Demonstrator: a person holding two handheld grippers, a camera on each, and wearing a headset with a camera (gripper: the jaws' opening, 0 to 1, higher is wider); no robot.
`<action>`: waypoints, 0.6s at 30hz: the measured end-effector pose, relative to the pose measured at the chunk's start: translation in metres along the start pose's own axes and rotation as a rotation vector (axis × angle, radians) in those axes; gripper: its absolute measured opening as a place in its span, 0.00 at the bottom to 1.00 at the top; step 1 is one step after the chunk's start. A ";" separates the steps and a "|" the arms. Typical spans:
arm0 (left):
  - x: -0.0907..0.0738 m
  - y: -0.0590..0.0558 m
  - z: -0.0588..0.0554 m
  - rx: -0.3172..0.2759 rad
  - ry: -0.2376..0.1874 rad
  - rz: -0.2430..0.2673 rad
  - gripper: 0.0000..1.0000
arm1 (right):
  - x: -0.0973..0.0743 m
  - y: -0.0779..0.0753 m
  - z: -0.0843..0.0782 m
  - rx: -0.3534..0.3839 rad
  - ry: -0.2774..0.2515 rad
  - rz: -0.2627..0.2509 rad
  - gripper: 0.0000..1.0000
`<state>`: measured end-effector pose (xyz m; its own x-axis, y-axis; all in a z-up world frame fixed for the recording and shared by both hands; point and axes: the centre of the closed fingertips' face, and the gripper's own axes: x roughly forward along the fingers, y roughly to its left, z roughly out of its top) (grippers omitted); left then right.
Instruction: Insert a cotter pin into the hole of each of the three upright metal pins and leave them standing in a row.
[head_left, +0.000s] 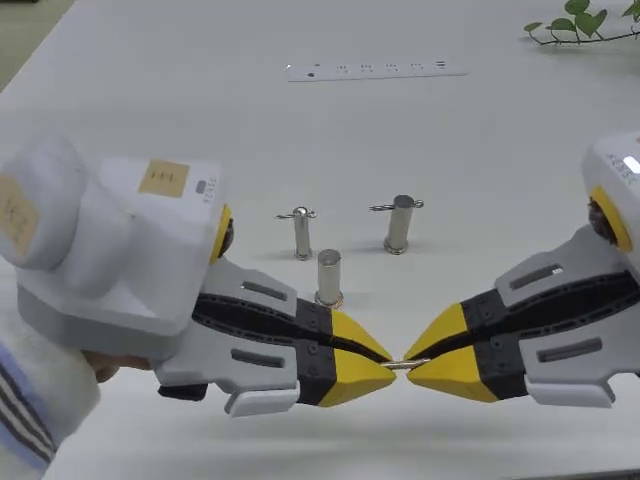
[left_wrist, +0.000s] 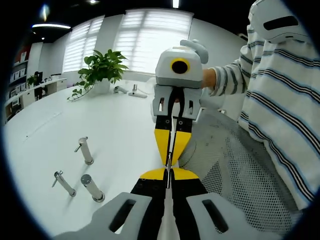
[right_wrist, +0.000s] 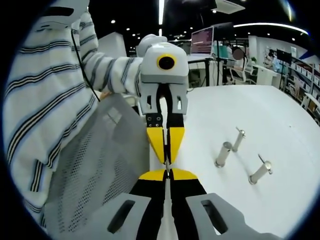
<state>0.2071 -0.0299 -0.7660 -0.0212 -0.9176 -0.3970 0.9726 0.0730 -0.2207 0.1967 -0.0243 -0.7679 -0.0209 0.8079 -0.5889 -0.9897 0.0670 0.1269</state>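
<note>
1. two of the three are done. on the tabletop the back-left metal pin stands upright with the first fitted cotter pin through its top. the back-right metal pin stands upright with the second fitted cotter pin crosswise near its head.
2. one is left. the front metal pin stands upright, nearer the person and between the other two, with nothing through it.
3. the loose cotter pin is off the tabletop, in front of the front metal pin and a little to its right. it lies level, bridging the yellow tips of the two grippers.
4. the left gripper has its fingers clenched on one end of the loose cotter pin. the right gripper meets it tip to tip with its fingers closed on the other end. the pin is tiny, so which gripper bears the load is hard to say; it looks like a handover or a regrasp.
5. what is left, as i judge it: carry the loose cotter pin to the front metal pin and thread its hole. the three do not stand in a straight line now, so the front one may need nudging into the row.
</note>
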 end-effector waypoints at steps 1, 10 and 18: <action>0.000 0.003 0.000 -0.011 -0.004 0.011 0.02 | 0.000 -0.001 0.000 0.001 -0.001 -0.002 0.04; -0.005 0.032 -0.003 -0.015 -0.040 0.141 0.19 | -0.001 -0.016 -0.003 0.001 0.008 -0.032 0.04; -0.013 0.065 -0.016 0.002 -0.021 0.297 0.30 | 0.001 -0.043 -0.016 0.039 0.044 -0.112 0.04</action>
<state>0.2671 -0.0068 -0.7898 0.2687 -0.8641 -0.4256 0.9360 0.3385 -0.0962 0.2375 -0.0360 -0.7863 0.0829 0.7676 -0.6356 -0.9798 0.1791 0.0885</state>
